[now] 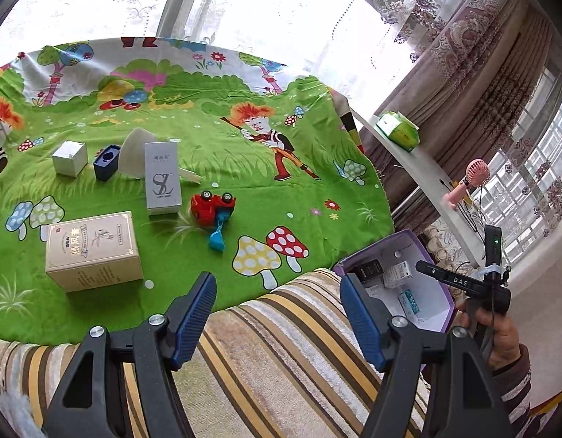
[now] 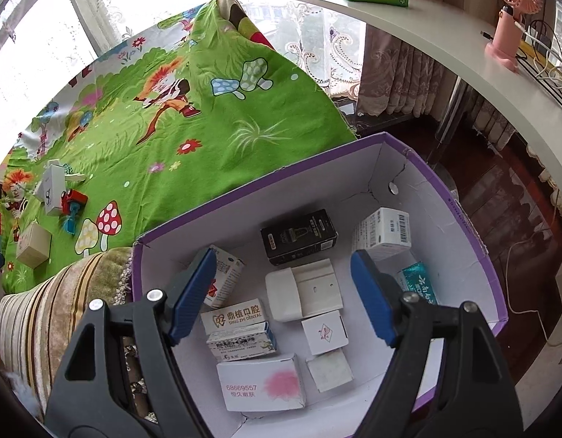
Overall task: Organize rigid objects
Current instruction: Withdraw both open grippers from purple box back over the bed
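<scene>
Small rigid boxes are lying in two places: some are sitting loose on the green cartoon cloth (image 1: 208, 138), others are already resting inside the purple storage box (image 2: 474, 255) with the white lining. On the cloth, the tan box (image 1: 93, 252) is standing nearest, with the tall grey box (image 1: 162, 179) behind it and the overturned red toy truck (image 1: 211, 208) just beside that one. Farther back, a small silver cube (image 1: 70, 158) and a dark blue case (image 1: 106, 162) are sitting close together.

The left hand-held gripper (image 1: 277, 317) is hovering over the striped cushion (image 1: 273, 346) at the cloth's edge, its jaws standing apart with nothing between them. The right hand-held gripper (image 2: 282, 292) is hanging over the purple storage box, released, its blue pads gripping nothing. Directly beneath it a white plastic case (image 2: 302, 290) is lying on the box floor, with a black carton (image 2: 299, 235) behind it and a white carton with a pink splash (image 2: 260, 383) in front.
</scene>
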`<act>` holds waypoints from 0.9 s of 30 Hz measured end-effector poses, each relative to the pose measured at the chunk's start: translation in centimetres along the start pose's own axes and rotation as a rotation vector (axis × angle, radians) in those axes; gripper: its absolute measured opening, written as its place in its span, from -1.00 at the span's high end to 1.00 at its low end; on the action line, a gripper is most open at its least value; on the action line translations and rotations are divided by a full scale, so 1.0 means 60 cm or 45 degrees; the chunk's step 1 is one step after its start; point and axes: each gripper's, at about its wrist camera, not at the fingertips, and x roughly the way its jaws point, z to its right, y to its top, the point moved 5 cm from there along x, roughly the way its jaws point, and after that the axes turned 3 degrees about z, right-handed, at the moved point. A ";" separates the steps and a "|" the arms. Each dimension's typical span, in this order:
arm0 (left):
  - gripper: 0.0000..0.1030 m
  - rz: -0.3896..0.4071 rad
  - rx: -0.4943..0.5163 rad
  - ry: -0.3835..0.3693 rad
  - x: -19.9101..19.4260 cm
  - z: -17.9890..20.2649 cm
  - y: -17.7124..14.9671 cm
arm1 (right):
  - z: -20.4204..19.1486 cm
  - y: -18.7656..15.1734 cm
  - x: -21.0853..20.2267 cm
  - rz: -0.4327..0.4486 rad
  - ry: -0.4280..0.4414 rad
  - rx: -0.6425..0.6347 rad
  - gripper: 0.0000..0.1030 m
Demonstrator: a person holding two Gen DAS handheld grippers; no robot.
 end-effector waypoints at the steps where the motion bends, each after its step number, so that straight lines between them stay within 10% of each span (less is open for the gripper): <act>1: -0.38 0.005 -0.005 0.018 -0.005 -0.009 0.000 | -0.010 0.001 -0.002 0.001 0.008 -0.012 -0.54; 27: -0.67 -0.036 -0.192 0.369 -0.039 -0.178 -0.008 | -0.273 -0.015 0.025 -0.072 0.212 -0.321 -0.54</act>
